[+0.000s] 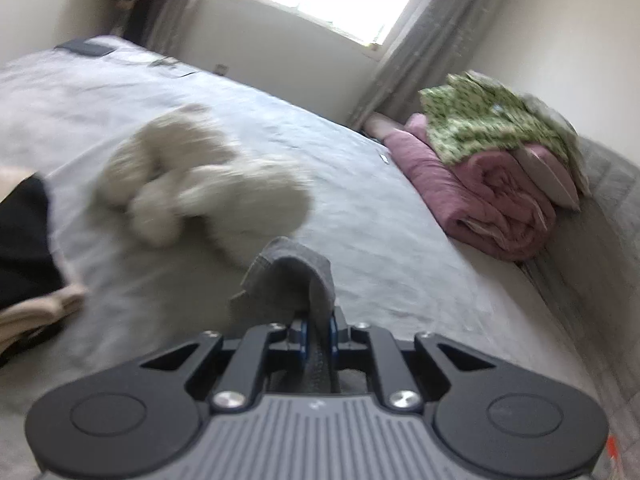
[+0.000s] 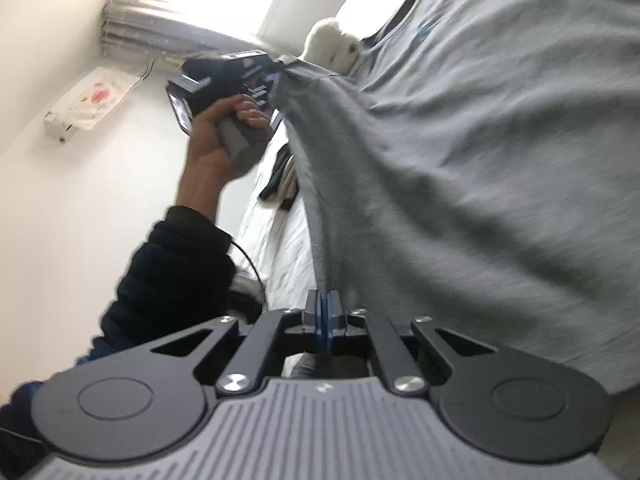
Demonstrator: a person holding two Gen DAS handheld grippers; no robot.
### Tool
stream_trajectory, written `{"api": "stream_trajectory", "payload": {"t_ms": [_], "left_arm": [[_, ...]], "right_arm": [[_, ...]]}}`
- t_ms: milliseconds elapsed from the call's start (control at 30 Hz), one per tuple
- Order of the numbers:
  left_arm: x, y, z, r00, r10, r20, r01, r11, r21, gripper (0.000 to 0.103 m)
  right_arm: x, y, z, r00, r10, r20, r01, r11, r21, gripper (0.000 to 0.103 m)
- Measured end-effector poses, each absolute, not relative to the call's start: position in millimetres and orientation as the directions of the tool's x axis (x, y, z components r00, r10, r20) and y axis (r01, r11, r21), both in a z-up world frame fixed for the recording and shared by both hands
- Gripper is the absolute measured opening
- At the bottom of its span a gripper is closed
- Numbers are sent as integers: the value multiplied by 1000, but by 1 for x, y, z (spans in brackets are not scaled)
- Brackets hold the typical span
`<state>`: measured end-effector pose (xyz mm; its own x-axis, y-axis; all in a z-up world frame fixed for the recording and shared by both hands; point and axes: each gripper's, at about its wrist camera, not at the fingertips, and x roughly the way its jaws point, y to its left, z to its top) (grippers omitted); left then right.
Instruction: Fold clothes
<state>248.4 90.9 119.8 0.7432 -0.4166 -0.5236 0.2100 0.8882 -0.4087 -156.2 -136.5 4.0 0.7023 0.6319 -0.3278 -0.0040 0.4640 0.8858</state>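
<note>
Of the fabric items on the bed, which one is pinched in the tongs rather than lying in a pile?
The grey T-shirt: both the left tongs and right tongs pinch its edge. The pink blanket and green patterned cloth lie stacked by the wall.

Left gripper (image 1: 318, 334): jaws nearly together, pinching a fold of grey garment (image 1: 292, 280). Right gripper (image 2: 323, 320): jaws clamped on the same garment's edge, view rolled sideways. Left hand (image 2: 224, 136), dark sleeve (image 2: 172, 276) at the wrist, wraps the left gripper's handle.
</note>
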Motion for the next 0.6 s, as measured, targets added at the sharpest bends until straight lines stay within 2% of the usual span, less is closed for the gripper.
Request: {"api": "stream_trajectory", "payload": {"t_ms": [233, 367, 600], "left_arm": [[259, 16, 105, 717, -393, -576, 215, 910, -355, 10], [259, -6, 89, 701, -361, -615, 167, 921, -351, 10], [242, 49, 105, 735, -333, -591, 102, 915, -389, 10]], "right_arm": [[-168, -158, 1, 738, 591, -326, 19, 464, 885, 5], [-169, -162, -2, 743, 590, -317, 24, 449, 893, 5], [-155, -138, 16, 707, 635, -311, -51, 484, 873, 6]]}}
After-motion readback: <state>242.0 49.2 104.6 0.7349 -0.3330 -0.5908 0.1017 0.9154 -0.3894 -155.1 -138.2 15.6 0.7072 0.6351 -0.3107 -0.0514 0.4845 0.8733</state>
